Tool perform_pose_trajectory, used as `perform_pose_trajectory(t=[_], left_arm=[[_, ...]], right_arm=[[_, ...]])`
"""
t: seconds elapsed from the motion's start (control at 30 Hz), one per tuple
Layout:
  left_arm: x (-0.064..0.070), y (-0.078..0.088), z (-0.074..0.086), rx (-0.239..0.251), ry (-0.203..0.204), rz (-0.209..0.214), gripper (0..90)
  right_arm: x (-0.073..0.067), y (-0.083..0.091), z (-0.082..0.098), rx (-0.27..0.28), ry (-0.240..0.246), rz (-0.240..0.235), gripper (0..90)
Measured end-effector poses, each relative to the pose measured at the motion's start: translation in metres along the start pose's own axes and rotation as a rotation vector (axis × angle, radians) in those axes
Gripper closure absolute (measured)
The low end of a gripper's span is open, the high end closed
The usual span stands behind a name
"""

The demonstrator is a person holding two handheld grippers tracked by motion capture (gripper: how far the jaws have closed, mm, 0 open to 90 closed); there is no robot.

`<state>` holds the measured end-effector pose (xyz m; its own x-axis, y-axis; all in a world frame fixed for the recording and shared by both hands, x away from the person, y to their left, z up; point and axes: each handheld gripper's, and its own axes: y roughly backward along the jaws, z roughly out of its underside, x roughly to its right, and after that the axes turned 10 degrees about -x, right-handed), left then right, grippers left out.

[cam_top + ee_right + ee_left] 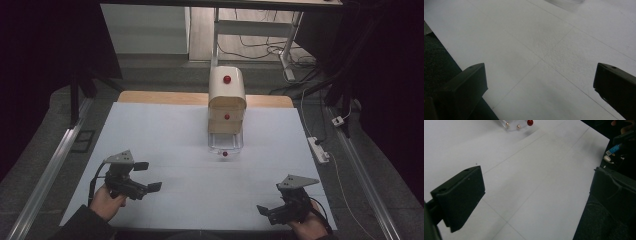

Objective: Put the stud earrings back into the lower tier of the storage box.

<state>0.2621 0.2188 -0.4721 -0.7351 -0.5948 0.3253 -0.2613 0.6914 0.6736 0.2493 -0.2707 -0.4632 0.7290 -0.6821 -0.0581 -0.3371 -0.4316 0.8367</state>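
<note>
A small cream cabinet (227,95) with red knobs stands at the back middle of the white table sheet (165,135). Its clear bottom drawer (225,145) is pulled out toward me, and its red knob (225,153) faces front. My left gripper (149,176) is open at the front left, held in a hand, jaws pointing right. My right gripper (267,214) is open at the front right, pointing left. In the left gripper view the gripper (536,195) has bare sheet between its wide jaws, with the drawer (514,126) and knob (530,122) far off. The right gripper (540,85) likewise holds nothing.
A white power strip (318,149) and cables lie off the table's right edge. Metal rails (55,160) run along both sides on the floor. A desk frame (250,30) stands behind the table. Bare sheet lies between the grippers and the drawer.
</note>
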Motion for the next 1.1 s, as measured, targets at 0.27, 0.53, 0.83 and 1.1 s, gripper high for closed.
perform_pose_trajectory(t=[0.27, 0.53, 0.83, 1.1], left_arm=[[0.000, 0.012, 0.014, 0.025, 0.028, -0.002, 0.0], [0.001, 0.023, 0.028, 0.031, 0.045, -0.027, 0.0], [0.003, 0.031, 0.042, 0.021, 0.061, -0.052, 0.0], [0.003, 0.040, 0.054, 0.034, 0.090, -0.061, 0.0]], right_arm=[[0.000, 0.000, 0.000, -0.002, 0.001, 0.001, 0.0], [0.000, 0.000, 0.000, -0.007, 0.003, 0.004, 0.0], [0.000, 0.000, 0.000, -0.009, 0.000, 0.006, 0.0], [-0.001, 0.000, 0.001, -0.011, -0.004, 0.011, 0.0]])
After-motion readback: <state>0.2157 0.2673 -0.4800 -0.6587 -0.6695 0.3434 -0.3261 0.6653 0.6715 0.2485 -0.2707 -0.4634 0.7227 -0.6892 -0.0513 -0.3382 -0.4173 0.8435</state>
